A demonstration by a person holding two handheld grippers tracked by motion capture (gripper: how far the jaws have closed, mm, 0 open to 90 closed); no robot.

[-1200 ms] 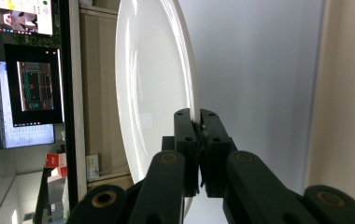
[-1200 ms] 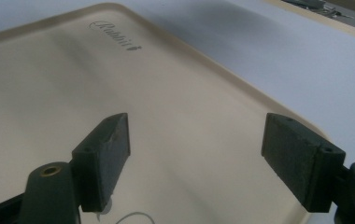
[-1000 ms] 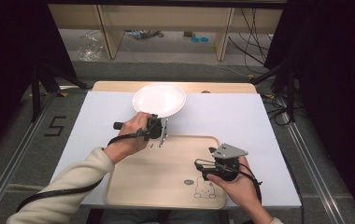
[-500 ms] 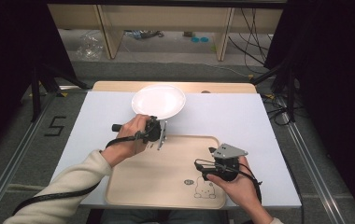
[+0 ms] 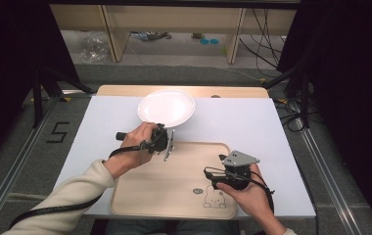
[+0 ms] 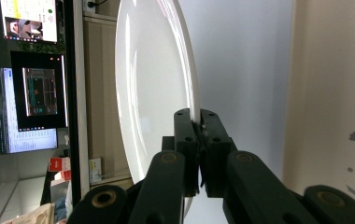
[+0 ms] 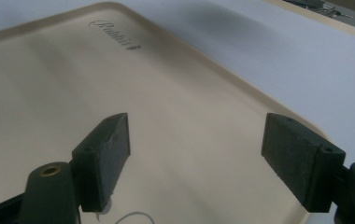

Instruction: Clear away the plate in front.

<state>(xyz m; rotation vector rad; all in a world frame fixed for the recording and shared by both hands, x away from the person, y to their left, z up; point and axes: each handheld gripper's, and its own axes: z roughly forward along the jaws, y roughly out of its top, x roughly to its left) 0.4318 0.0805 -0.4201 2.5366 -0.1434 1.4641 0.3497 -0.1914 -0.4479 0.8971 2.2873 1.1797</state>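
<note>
High view, glossy white plate (image 5: 166, 108) on pale tabletop (image 5: 233, 120), left tool (image 5: 168, 143) clamped on its rim, right tool (image 5: 212, 175) spread wide over beige tray (image 5: 174, 181), dark room

Grey carpeted floor (image 5: 37, 147) surrounds the table (image 5: 233, 120), whose top is covered with a pale sheet, and a black "5" (image 5: 58, 132) is marked on the floor at the left of the frame. Across the top of the high view runs light wooden shelving (image 5: 174, 22) with cables (image 5: 262, 29) and a crumpled clear bag (image 5: 93, 49) beneath it, flanked by black curtains (image 5: 350, 73) at both sides and metal rails (image 5: 321, 161) running along the floor. At the left edge of the left gripper view, lit monitors (image 6: 31, 88) stand in a dim area.
</note>
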